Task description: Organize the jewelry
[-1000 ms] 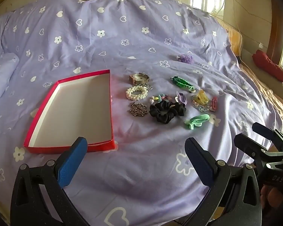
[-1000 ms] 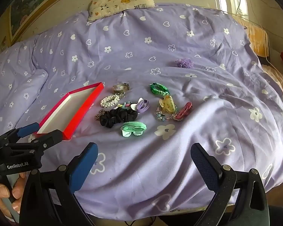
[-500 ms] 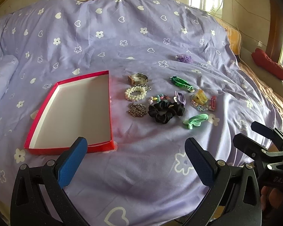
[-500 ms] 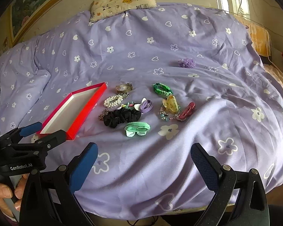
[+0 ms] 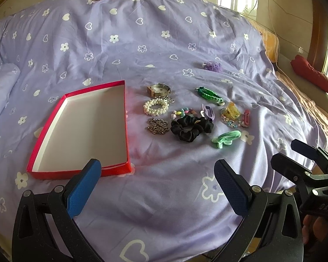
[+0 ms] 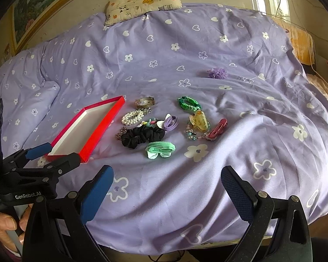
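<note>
An empty red box (image 5: 54, 128) (image 6: 111, 115) with a white inside lies on the purple bedspread. To its right sits a cluster of jewelry and hair pieces: a watch (image 5: 159, 90), a pearl bracelet (image 5: 155, 107) (image 6: 132, 116), a metal chain (image 5: 157, 126), a black scrunchie (image 5: 190, 128) (image 6: 142, 135), a mint hair tie (image 5: 226, 138) (image 6: 160, 149), a green braided band (image 5: 208, 95) (image 6: 188, 104), a yellow claw clip (image 6: 198, 120) and a pink clip (image 6: 217, 128). My left gripper (image 5: 157, 185) (image 6: 49, 155) and right gripper (image 6: 167, 190) (image 5: 295, 152) hover open near the bed's front edge, both empty.
A purple scrunchie (image 5: 212, 66) (image 6: 217, 73) lies apart, farther back on the bed. A patterned pillow (image 6: 143, 2) rests at the headboard. A red cushion (image 5: 310, 76) sits on furniture to the right. A hand (image 6: 5, 224) holds the left gripper's handle.
Both grippers have drifted slightly, so the box and jewelry sit a little lower in the right wrist view. Nothing was picked up; both stay open.
</note>
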The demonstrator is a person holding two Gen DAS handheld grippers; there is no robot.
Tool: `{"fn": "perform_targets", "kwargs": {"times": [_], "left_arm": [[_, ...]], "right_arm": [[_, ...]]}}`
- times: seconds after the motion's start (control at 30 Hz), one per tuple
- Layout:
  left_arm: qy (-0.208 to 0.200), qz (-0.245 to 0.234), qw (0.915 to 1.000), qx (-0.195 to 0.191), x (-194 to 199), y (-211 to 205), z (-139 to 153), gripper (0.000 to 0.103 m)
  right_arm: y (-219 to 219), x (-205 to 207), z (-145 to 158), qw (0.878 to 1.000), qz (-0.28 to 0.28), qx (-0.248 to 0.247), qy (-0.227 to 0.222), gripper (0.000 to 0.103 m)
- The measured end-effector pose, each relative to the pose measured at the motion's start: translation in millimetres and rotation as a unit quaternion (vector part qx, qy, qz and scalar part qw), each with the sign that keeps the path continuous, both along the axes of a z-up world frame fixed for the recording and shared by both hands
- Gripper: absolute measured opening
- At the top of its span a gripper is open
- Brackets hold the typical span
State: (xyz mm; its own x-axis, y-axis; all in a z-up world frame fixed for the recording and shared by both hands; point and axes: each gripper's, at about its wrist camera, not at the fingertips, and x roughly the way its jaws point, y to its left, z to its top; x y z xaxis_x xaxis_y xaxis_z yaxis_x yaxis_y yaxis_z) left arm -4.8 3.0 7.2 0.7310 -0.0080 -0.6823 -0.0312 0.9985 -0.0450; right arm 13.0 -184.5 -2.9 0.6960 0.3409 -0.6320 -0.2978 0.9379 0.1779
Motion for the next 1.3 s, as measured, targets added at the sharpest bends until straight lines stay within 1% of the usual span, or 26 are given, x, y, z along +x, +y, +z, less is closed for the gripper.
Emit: {"fn": "perform_targets", "kwargs": {"times": [0.9,1.07,1.13,1.3], "left_arm": [[0.002,-0.001,1.0000,0.001,0,-1,-1,0.103],[0.005,-0.001,1.0000,0.000,1,-1,-3,0.103],[0.010,0.000,0.9999,-0.001,8,2,-12,0.103],[0.022,-0.007,0.9997,-0.006,24,5,-15,0.103]], "right_arm": [[1,0,0,1.000,0.001,0.004,0.002,0.098],[0,3,-4,1.000,0.003,0.015,0.012,0.094],[2,6,-6,1.000,0.005,0.019,0.018,0.091],[4,19,-10,0.999,0.012,0.021,0.024,0.087]]}}
